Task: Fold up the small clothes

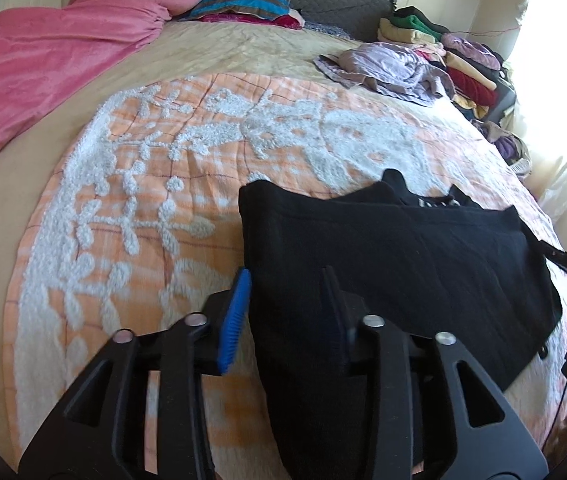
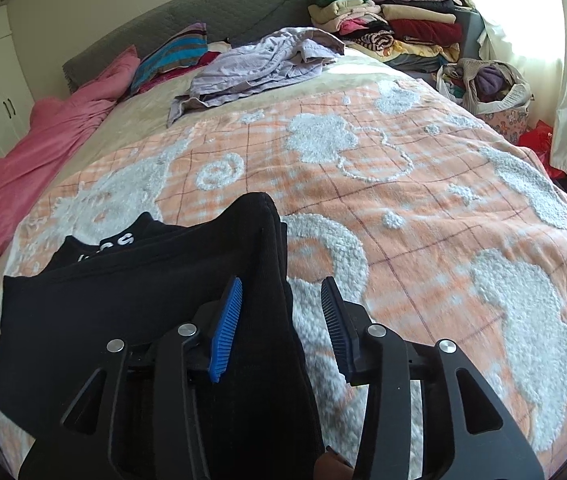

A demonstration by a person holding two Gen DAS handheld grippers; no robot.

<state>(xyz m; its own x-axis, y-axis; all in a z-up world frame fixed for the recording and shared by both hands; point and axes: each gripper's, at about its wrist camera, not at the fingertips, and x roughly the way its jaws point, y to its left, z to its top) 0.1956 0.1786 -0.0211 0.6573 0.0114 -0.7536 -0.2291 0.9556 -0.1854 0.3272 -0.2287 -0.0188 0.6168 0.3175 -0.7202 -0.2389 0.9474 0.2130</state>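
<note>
Both tongs, left (image 1: 287,312) and right (image 2: 283,320), tilt downward, released, over the folded black garment (image 1: 395,264).

Black garment (image 1: 395,264), folded, flat on bed

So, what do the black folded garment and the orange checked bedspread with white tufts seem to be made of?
The black folded garment looks like a matte, soft knit, perhaps cotton or fleece: no shine, limp folds, white printed letters near the neck. The orange checked bedspread looks like woven cotton with raised white chenille-style tufting: the white shapes stand up fuzzy above a flat checked ground. The exact fibres cannot be told.
</note>
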